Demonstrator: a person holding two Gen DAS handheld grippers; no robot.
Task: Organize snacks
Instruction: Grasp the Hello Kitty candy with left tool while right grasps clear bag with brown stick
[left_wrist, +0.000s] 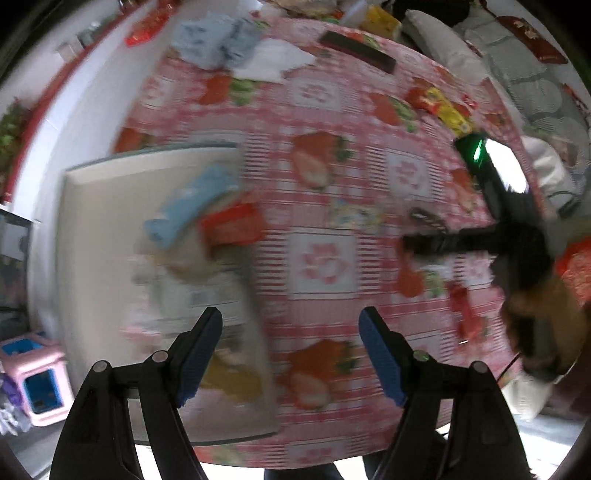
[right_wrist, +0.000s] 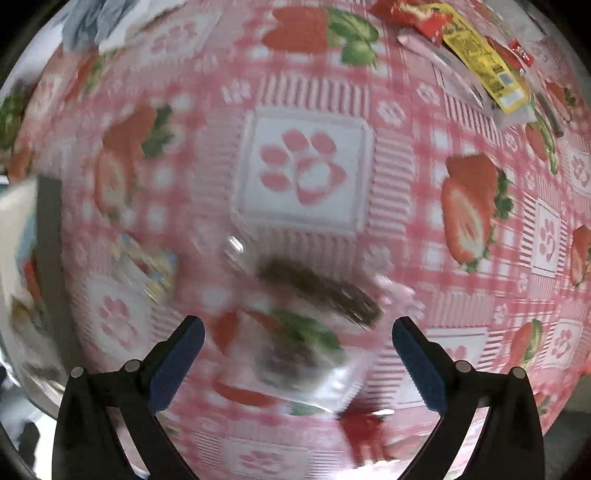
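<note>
This is a lived-in home. A round table wears a pink checked oilcloth printed with strawberries and paw prints (left_wrist: 321, 258), with wrapped snacks in red and yellow packets (left_wrist: 439, 105) scattered on it. Beside it stand a small pink and blue plastic stool (left_wrist: 37, 376) and a white wall with red trim (left_wrist: 74, 96).

Black plastic fingers (left_wrist: 201, 354), blue textured pads (right_wrist: 417, 363), silver pivot screws; red patterned sleeve (left_wrist: 576, 273).

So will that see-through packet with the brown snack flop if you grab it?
Probably. The clear packet looks like thin shiny film, so it should bend and feel light. That gloss may slip between the open right tool fingers. Blur hides details.
</note>
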